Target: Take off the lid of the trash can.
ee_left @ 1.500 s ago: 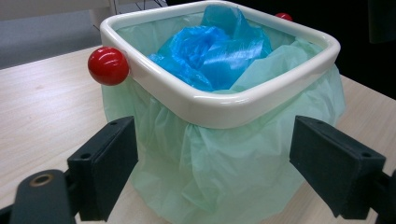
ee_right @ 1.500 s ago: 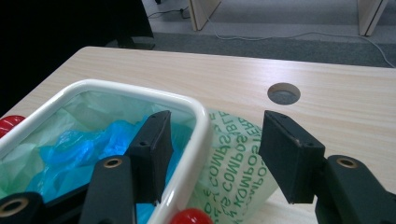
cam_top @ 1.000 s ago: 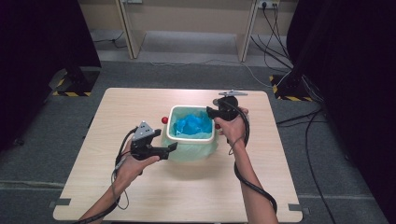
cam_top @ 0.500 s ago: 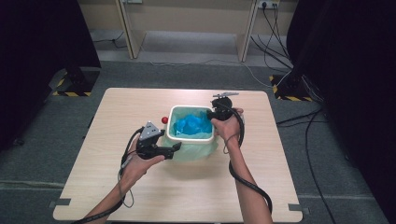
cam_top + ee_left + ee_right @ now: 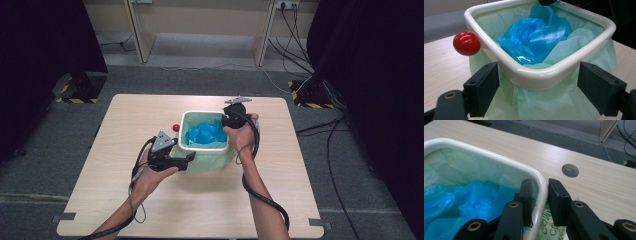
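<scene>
A white bin (image 5: 184, 131) with a pale green liner (image 5: 210, 160) stands mid-table and holds a crumpled blue bag (image 5: 206, 134). A red ball (image 5: 175, 128) sits against its left rim. My left gripper (image 5: 187, 159) is open, its jaws spread to either side of the bin's near corner (image 5: 541, 75), with the blue bag (image 5: 536, 35) and the red ball (image 5: 466, 43) beyond. My right gripper (image 5: 231, 125) has just been closing. One jaw is inside and one outside the bin's right rim (image 5: 541, 182), pinching it, beside the blue bag (image 5: 469, 197).
The wooden table (image 5: 150, 210) has a round hole (image 5: 570, 170) to the right of the bin. Both forearms come in over its front edge. Cables (image 5: 300, 90) and dark stands lie on the grey floor behind it.
The right hand has edged a little to the left, onto the bin's right rim. The left gripper has crept slightly closer to the bin's near corner.
</scene>
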`<state>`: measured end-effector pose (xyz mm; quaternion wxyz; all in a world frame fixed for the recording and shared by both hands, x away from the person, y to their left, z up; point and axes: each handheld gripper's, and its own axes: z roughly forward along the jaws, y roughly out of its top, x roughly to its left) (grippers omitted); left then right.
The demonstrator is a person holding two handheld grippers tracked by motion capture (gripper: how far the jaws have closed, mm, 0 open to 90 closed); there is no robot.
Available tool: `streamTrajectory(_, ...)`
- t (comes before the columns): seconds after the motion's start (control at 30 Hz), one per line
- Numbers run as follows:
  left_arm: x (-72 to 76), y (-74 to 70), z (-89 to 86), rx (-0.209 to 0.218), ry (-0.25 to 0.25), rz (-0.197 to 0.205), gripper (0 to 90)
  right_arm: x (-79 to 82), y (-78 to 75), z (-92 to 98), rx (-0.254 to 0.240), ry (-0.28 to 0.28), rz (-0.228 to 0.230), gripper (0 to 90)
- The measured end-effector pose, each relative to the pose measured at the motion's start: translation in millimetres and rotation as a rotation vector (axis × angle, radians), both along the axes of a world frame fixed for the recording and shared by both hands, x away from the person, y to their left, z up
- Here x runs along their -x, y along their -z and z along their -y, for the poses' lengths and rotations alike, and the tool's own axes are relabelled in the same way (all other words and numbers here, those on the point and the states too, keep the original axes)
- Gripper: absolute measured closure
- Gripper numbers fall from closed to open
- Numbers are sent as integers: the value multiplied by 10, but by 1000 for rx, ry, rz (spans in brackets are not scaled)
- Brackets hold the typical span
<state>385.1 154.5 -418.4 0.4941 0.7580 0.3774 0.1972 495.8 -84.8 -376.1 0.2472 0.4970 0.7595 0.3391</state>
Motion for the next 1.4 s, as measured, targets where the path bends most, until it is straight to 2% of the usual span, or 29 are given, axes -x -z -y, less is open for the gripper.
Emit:
streamTrajectory(0.23, 36, -35, -2, 19, -15, 32, 186, 28, -84, -5, -40, 18, 41, 754)
streamTrajectory(0.3, 62, -63, -6, 35, -22, 51, 210, 32, -101, -4, -51, 17, 45, 762)
streamTrajectory(0.37, 81, -104, -8, 35, -22, 77, 242, 36, -117, 0, -82, 18, 45, 760)
streamTrajectory(0.43, 91, -124, -1, 36, -21, 86, 251, 41, -131, -4, -96, 20, 49, 759)
streamTrajectory(0.63, 99, -83, -29, 32, -21, 66, 239, 56, -153, -14, -103, 25, 54, 760)
streamTrajectory(0.73, 105, -38, -37, -6, -14, 51, 201, 69, -171, 2, -112, 23, 58, 759)
streamTrajectory(0.83, 104, 25, -29, -16, -5, 35, 166, 91, -188, 14, -107, 20, 67, 758)
streamTrajectory(1.07, 125, 47, 21, -45, 16, 49, 214, 154, -219, 45, -96, 14, 73, 756)
streamTrajectory(1.2, 141, 29, 27, -62, 9, 70, 264, 211, -287, 59, -73, 22, 110, 754)
streamTrajectory(1.4, 132, 64, 25, -83, 9, 59, 273, 189, -233, 66, -64, 25, 78, 749)
